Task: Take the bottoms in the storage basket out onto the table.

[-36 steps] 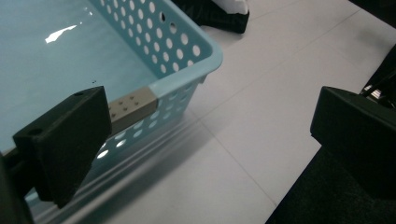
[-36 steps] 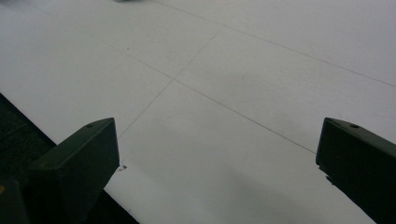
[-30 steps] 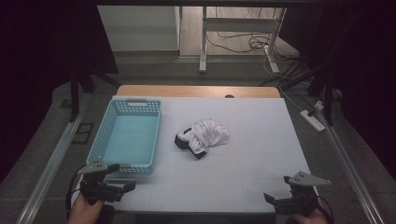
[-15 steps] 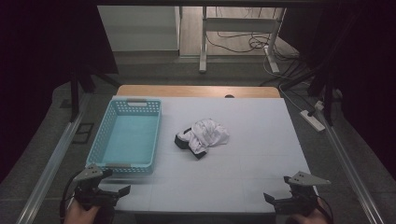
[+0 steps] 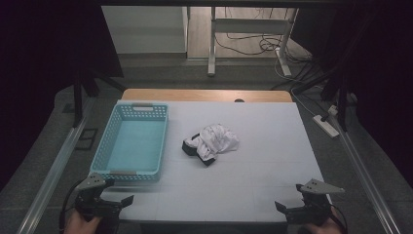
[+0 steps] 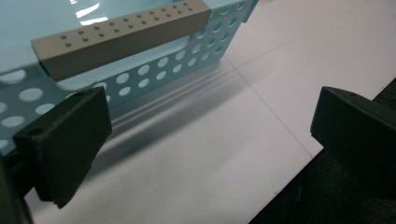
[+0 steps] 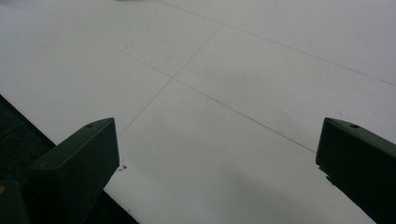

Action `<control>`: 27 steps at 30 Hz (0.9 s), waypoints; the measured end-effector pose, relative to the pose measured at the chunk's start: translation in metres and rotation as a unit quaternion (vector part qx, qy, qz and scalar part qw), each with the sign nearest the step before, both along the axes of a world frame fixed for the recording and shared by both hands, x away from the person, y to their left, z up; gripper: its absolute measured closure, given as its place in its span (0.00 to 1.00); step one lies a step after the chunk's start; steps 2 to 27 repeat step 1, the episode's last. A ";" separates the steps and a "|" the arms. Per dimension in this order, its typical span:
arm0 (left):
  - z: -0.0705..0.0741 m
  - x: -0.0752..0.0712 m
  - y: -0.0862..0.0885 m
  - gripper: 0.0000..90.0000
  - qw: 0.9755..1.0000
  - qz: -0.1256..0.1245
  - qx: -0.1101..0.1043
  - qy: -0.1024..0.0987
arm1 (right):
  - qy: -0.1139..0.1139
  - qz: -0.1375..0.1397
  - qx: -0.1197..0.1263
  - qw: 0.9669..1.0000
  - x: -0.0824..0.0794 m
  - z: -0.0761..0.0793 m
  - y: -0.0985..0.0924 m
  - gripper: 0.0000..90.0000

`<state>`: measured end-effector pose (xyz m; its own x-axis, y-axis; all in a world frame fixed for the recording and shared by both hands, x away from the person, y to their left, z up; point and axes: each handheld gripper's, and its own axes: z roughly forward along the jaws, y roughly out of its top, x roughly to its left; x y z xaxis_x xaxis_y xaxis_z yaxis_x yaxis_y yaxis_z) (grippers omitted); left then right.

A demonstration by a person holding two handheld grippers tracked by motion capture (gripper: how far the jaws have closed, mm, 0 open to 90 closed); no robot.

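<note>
Both tools are sitting at the near edge of the table (image 5: 253, 190), so the work is looking like it is only at its opening step: nothing is being held or touched. The left tool (image 5: 104, 202) is resting just in front of the basket (image 5: 130, 146), its jaws standing wide with only bare table between them; in the left gripper view the basket's perforated near wall and its grey handle bar (image 6: 121, 35) are lying just beyond the left jaw. The right tool (image 5: 304, 207) is hovering at the near right corner, jaws wide as well, facing plain white surface in the right gripper view. The cloth (image 5: 217, 140) is lying near the middle of the table, just right of the basket and well apart from both tools. It is looking like a crumpled white bundle, loosely bunched, with dark parts showing at its left and lower edges; what those dark parts are is too small to tell. The next move is probably calling for one tool to reach forward to the cloth, jaws kept wide, and close on a raised fold
</note>
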<state>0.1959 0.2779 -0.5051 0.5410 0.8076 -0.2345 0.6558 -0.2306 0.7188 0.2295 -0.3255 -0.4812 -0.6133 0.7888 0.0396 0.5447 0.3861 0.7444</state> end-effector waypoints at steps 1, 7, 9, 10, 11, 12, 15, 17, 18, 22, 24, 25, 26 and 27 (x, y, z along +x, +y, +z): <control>0.000 0.000 0.000 0.00 1.000 0.000 -0.001 0.000 | 0.000 0.000 -0.001 1.000 0.000 0.000 0.000 0.00; 0.000 0.000 0.000 0.00 1.000 0.000 -0.001 0.000 | 0.000 0.000 -0.001 1.000 0.000 0.000 0.000 0.00; 0.000 0.000 0.000 0.00 1.000 0.000 -0.001 0.000 | 0.000 0.000 -0.001 1.000 0.000 0.000 0.000 0.00; 0.000 0.000 0.000 0.00 1.000 0.000 -0.001 0.000 | 0.000 0.000 -0.001 1.000 0.000 0.000 0.000 0.00; 0.000 0.000 0.000 0.00 1.000 0.000 -0.001 0.000 | 0.000 0.000 -0.001 1.000 0.000 0.000 0.000 0.00; 0.000 0.000 0.000 0.00 1.000 0.000 -0.001 0.000 | 0.000 0.000 -0.001 1.000 0.000 0.000 0.000 0.00; 0.000 0.000 0.000 0.00 1.000 0.000 -0.001 0.000 | 0.000 0.000 -0.001 1.000 0.000 0.000 0.000 0.00; 0.000 0.000 0.000 0.00 1.000 0.000 -0.001 0.000 | 0.000 0.000 -0.001 1.000 0.000 0.000 0.000 0.00; 0.000 0.000 0.000 0.00 1.000 0.000 -0.001 0.000 | 0.000 0.000 -0.001 1.000 0.000 0.000 0.000 0.00; 0.000 0.000 0.000 0.00 1.000 0.000 -0.001 0.000 | 0.000 0.000 -0.001 1.000 0.000 0.000 0.000 0.00; 0.000 0.000 0.000 0.00 1.000 0.000 -0.001 0.000 | 0.000 0.000 -0.001 1.000 0.000 0.000 0.000 0.00; 0.000 0.000 0.000 0.00 1.000 0.000 -0.001 0.000 | 0.000 0.000 -0.001 1.000 0.000 0.000 0.000 0.00; 0.000 0.000 0.000 0.00 1.000 0.000 -0.001 0.000 | 0.000 0.000 -0.001 1.000 0.000 0.000 0.000 0.00; 0.000 0.000 0.000 0.00 1.000 0.000 -0.001 0.000 | 0.000 0.000 -0.001 1.000 0.000 0.000 0.000 0.00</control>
